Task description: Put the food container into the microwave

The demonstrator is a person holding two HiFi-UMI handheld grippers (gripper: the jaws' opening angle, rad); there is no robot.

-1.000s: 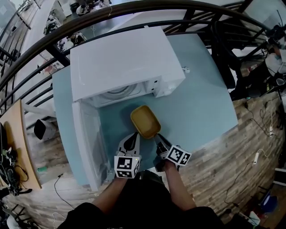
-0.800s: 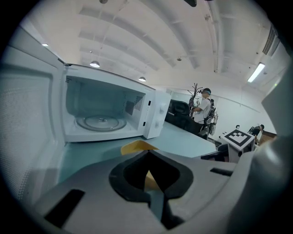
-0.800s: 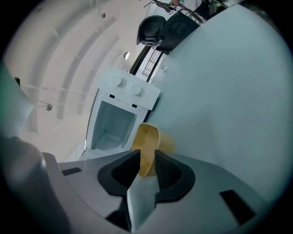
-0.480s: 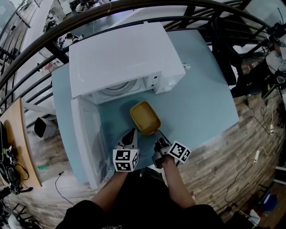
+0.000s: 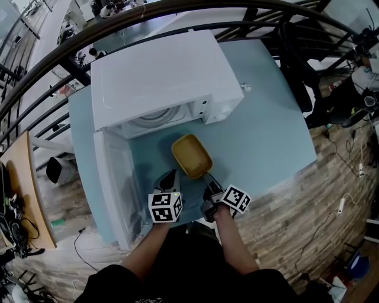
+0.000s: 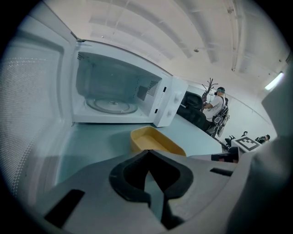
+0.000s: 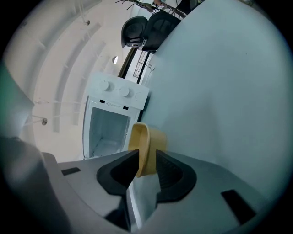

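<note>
The yellow food container (image 5: 190, 155) sits empty on the blue table (image 5: 266, 130), in front of the white microwave (image 5: 160, 77), whose door (image 5: 115, 183) hangs open to the left. My right gripper (image 5: 208, 180) is at the container's near corner. Its jaws have just been opening, and in the right gripper view the container's rim (image 7: 145, 146) stands in the gap of the right gripper (image 7: 147, 162), unpressed. My left gripper (image 5: 172, 176) hovers left of the container with nothing in it. In the left gripper view the left gripper (image 6: 147, 153) is shut, short of the container (image 6: 153, 140).
Inside the microwave cavity lies a glass turntable (image 6: 112, 106). The open door flanks the left gripper's left side. The table's front edge runs just under both grippers. A black railing (image 5: 177, 12) curves behind the microwave. Beyond the table, a person (image 6: 215, 103) sits far off.
My left gripper has shifted a little to the left and lower. The right gripper has rolled slightly at the container's near corner. The container has stayed on the table.
</note>
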